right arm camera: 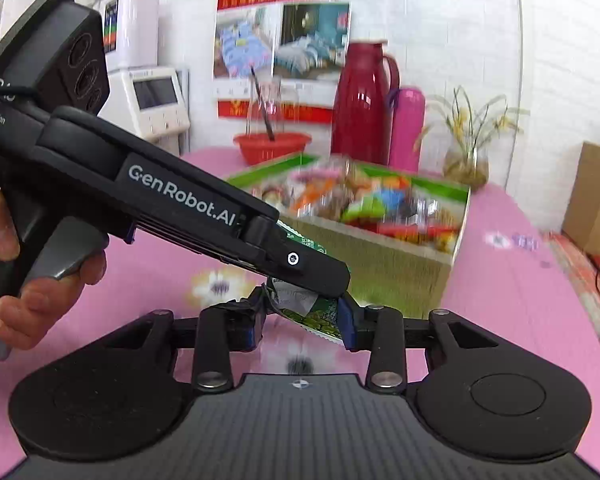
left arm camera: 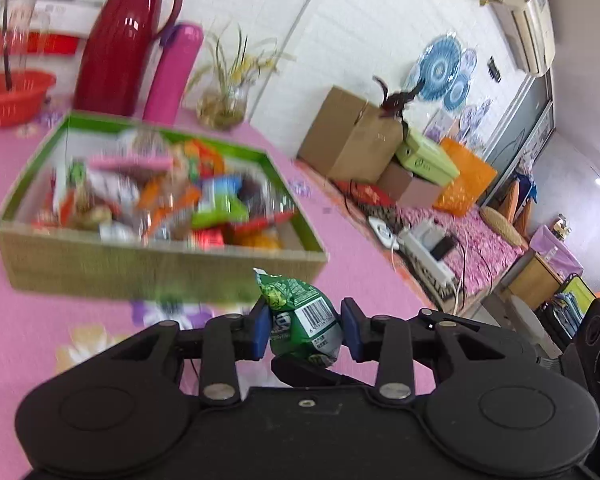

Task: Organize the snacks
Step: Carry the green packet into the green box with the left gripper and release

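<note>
A green snack packet [left arm camera: 296,296] with a barcode is clamped between the blue pads of my left gripper [left arm camera: 306,328], lifted off the pink tablecloth. In the right wrist view the same packet [right arm camera: 320,314] also lies between the pads of my right gripper [right arm camera: 302,326], which press on its lower end. The left gripper [right arm camera: 328,280] reaches in from the left and covers the packet's top. Behind it stands a green-lined cardboard box [left arm camera: 160,264] full of mixed snack packets [left arm camera: 172,200], also seen as the box [right arm camera: 380,256] in the right wrist view.
At the table's back stand a red thermos jug [left arm camera: 120,40], a pink bottle [left arm camera: 172,72], a red basin [left arm camera: 12,96] and a glass vase with a plant [left arm camera: 224,100]. Cardboard boxes [left arm camera: 348,132] sit past the table's right edge. A person's hand [right arm camera: 40,292] holds the left gripper's handle.
</note>
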The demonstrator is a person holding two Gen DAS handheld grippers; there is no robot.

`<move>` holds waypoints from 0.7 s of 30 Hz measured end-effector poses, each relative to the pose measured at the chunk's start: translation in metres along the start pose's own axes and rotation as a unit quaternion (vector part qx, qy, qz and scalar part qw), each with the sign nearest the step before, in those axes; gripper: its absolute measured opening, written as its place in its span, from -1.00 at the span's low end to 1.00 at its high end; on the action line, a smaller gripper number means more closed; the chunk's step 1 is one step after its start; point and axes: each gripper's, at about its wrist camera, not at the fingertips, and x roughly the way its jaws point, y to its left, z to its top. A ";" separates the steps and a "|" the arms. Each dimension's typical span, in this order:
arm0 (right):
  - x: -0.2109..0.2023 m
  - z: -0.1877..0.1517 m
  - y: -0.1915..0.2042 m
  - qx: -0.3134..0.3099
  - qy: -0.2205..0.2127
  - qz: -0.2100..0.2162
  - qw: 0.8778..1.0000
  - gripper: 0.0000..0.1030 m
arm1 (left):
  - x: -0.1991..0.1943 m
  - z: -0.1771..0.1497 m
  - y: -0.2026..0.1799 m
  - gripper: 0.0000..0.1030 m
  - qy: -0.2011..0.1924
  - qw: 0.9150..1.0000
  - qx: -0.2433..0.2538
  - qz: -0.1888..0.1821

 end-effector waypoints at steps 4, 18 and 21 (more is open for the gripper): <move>0.015 0.025 -0.004 -0.006 -0.047 -0.010 0.999 0.24 | -0.003 0.035 0.002 -0.72 -0.033 0.999 0.011 0.007; 0.103 0.051 -0.037 0.008 -0.085 -0.052 0.995 0.29 | 0.056 0.092 0.054 -0.36 -0.061 0.998 0.008 0.031; 0.119 0.044 -0.042 0.008 -0.052 -0.062 0.997 0.77 | 0.059 0.084 0.066 1.00 -0.083 0.995 -0.002 0.061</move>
